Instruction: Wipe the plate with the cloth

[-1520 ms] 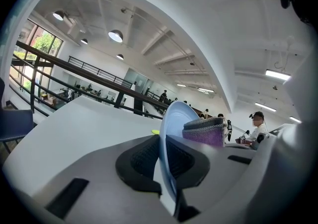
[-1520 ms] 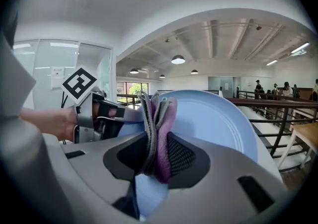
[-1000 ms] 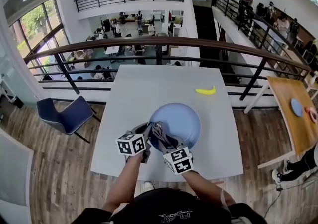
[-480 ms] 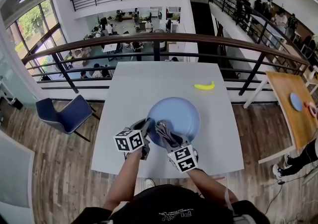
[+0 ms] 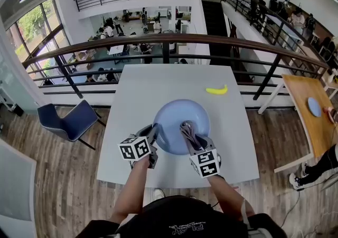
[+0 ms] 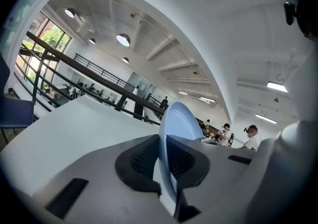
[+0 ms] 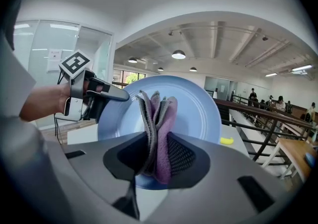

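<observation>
Pinching the rim of the round light-blue plate (image 6: 175, 121), my left gripper (image 6: 166, 157) holds tight; my right gripper (image 7: 159, 157) squeezes the folded purple-grey cloth (image 7: 160, 111) over the plate.

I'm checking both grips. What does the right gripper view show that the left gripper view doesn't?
Only the right gripper view: the purple-grey cloth pinched in the right gripper, the face of the plate, the left gripper at its rim, and the banana. Only the left gripper view: the rim edge-on, clamped between that gripper's pads. Both: the blue plate and the white table.
</observation>
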Demonstrator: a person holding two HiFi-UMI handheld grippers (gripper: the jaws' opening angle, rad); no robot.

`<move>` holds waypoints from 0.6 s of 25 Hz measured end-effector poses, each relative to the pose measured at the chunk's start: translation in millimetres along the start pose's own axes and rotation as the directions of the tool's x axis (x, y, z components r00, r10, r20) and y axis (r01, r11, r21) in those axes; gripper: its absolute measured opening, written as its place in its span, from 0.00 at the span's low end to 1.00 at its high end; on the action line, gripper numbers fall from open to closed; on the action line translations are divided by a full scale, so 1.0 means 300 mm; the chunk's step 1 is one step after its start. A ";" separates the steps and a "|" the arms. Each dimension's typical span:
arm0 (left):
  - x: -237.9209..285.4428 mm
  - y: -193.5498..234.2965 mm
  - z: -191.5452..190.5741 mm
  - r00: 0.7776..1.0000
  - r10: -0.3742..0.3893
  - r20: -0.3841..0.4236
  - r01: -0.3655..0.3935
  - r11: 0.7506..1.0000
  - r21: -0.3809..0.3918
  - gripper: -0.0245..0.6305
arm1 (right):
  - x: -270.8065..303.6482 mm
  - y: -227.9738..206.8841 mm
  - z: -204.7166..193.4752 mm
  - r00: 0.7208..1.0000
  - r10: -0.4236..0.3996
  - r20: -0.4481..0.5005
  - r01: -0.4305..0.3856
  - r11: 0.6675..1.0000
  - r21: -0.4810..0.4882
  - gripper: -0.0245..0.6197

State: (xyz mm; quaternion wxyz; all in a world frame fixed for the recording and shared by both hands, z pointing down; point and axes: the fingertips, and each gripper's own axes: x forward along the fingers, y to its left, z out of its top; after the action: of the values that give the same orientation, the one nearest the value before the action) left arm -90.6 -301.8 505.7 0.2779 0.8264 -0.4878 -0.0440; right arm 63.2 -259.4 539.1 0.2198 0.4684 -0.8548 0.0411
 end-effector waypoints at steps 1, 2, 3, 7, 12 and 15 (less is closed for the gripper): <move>-0.002 -0.002 0.002 1.000 0.000 0.001 0.000 1.000 0.000 0.09 | -0.005 -0.017 0.003 1.000 -0.011 0.003 0.011 1.000 0.006 0.22; -0.004 -0.004 0.004 1.000 0.000 0.002 0.000 1.000 0.001 0.09 | -0.010 -0.034 0.004 1.000 -0.022 0.005 0.022 1.000 0.013 0.22; -0.005 -0.006 0.004 1.000 0.000 0.003 0.000 1.000 0.001 0.09 | -0.012 -0.050 0.005 0.999 -0.033 0.007 0.033 0.999 0.019 0.22; -0.006 -0.001 -0.002 1.000 -0.002 0.000 0.002 1.000 0.003 0.09 | -0.008 -0.109 0.009 0.997 -0.073 0.014 0.073 0.996 0.044 0.22; -0.011 -0.005 -0.012 1.000 -0.003 -0.010 0.003 1.000 0.006 0.09 | -0.011 -0.153 0.016 0.994 -0.103 0.021 0.101 0.993 0.063 0.22; -0.022 -0.008 -0.022 1.000 -0.003 -0.013 0.003 1.000 0.007 0.09 | -0.016 -0.164 0.018 0.993 -0.113 0.026 0.111 0.991 0.072 0.22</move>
State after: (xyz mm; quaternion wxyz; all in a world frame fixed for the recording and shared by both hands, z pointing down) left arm -89.8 -292.6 508.6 0.2779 0.8283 -0.4850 -0.0374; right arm 103.9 -284.6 525.7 0.1924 0.5237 -0.8283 0.0515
